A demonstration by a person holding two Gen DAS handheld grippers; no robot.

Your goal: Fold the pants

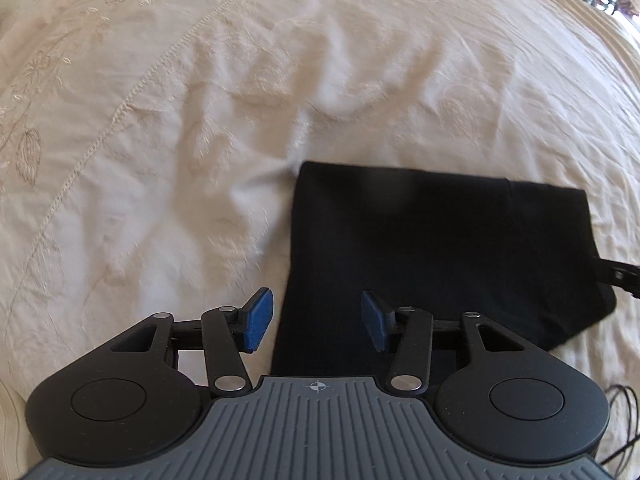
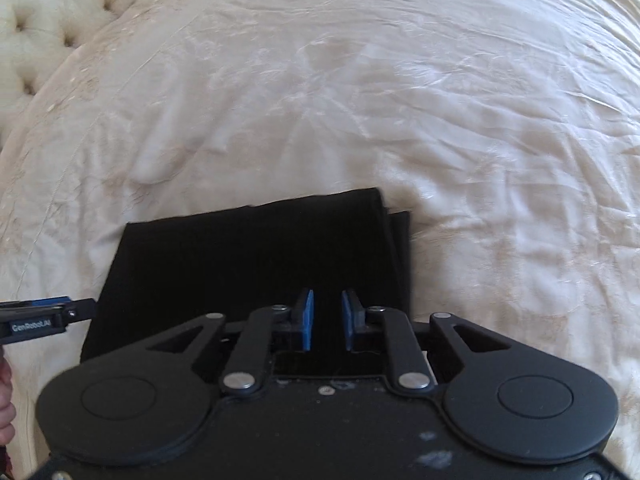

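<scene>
the left gripper stands with its blue pads well apart, nothing pinched between them; it hangs above the left edge of the black pants, one pad over the cream bedspread and the other over the dark cloth. the right gripper has its blue pads drawn close together with a narrow gap between them, and no cloth can be seen caught in that gap; it hangs over the near part of the pants, towards their right side. the pants lie folded into a flat dark rectangle on the bedspread, with stacked layers showing at their far right corner in the right wrist view. in the left wrist view the tip of the right gripper pokes in at the right edge of the pants; in the right wrist view the left gripper reaches in at the pants' left edge. beyond the pants, far to the left, a tufted headboard rises past the bedspread. a bit of a hand shows left of the pants, at the frame edge.
</scene>
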